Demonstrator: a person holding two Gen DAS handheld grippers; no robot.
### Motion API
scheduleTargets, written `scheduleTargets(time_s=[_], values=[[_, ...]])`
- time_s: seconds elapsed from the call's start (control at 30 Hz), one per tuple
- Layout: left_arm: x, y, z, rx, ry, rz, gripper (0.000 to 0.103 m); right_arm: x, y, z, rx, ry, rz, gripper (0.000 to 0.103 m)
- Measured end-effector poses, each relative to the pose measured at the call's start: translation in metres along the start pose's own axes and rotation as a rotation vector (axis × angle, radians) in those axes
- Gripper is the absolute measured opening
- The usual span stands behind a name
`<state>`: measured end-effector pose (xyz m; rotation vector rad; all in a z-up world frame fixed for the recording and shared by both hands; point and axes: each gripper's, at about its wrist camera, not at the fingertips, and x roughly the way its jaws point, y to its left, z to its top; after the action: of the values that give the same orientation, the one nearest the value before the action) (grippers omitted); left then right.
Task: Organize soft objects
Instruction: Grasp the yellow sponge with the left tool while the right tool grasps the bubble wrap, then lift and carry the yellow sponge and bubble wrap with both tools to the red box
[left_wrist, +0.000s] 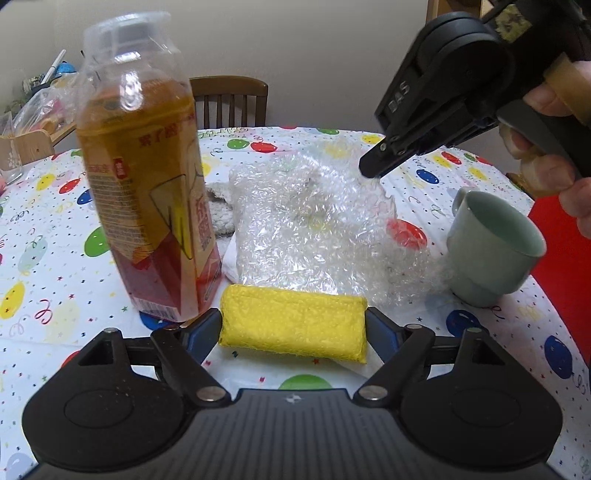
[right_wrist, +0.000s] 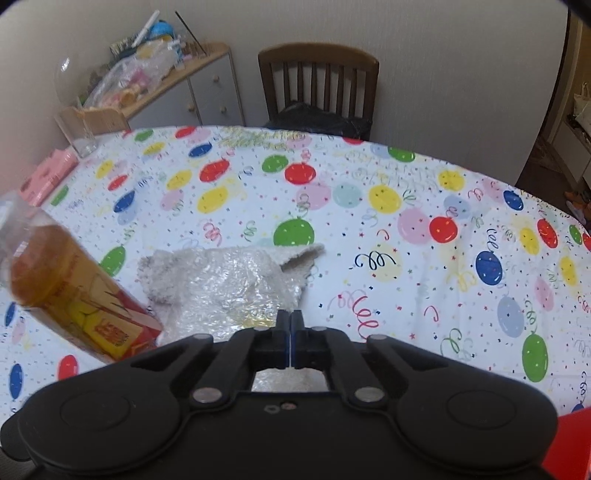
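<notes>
A yellow sponge (left_wrist: 293, 326) lies on the balloon tablecloth between the fingers of my left gripper (left_wrist: 293, 334); the jaws are closed against both its ends. A sheet of bubble wrap (left_wrist: 314, 229) lies beyond it, over a fluffy grey-white cloth (left_wrist: 219, 214). My right gripper (left_wrist: 373, 168) is shut and pinches the bubble wrap's far right corner, lifting it. In the right wrist view the shut right gripper (right_wrist: 290, 325) holds the bubble wrap (right_wrist: 229, 291) above the fluffy cloth (right_wrist: 159, 277).
A tea bottle (left_wrist: 144, 177) stands left of the sponge; it also shows in the right wrist view (right_wrist: 74, 291). A pale green mug (left_wrist: 491, 251) stands at right. A wooden chair (right_wrist: 317, 81) is beyond the table. A red surface (left_wrist: 565, 280) lies at right.
</notes>
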<state>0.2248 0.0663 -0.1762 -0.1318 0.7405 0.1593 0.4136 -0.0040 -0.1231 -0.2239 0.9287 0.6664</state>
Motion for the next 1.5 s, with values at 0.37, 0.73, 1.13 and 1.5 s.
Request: scheduleTargets(time_s=[0.37, 0.73, 1.13, 1.5], values=[[-0.035, 0.007, -0.004, -0.017, -0.024, 0.011, 0.083, -0.075, 0.002, -0.023, 0.040, -0.084, 0.116, 0.000], [-0.077, -0.004, 0.005, -0.017, -0.076, 0.050, 0.083, -0.163, -0.027, -0.042, 0.094, -0.224, 0.190, 0.000], [-0.127, -0.064, 0.042, 0.066, -0.171, -0.014, 0.083, -0.259, -0.104, -0.066, 0.170, -0.420, 0.127, 0.000], [-0.144, -0.170, 0.064, 0.157, -0.219, -0.119, 0.083, -0.333, -0.203, -0.115, 0.260, -0.540, 0.011, 0.000]])
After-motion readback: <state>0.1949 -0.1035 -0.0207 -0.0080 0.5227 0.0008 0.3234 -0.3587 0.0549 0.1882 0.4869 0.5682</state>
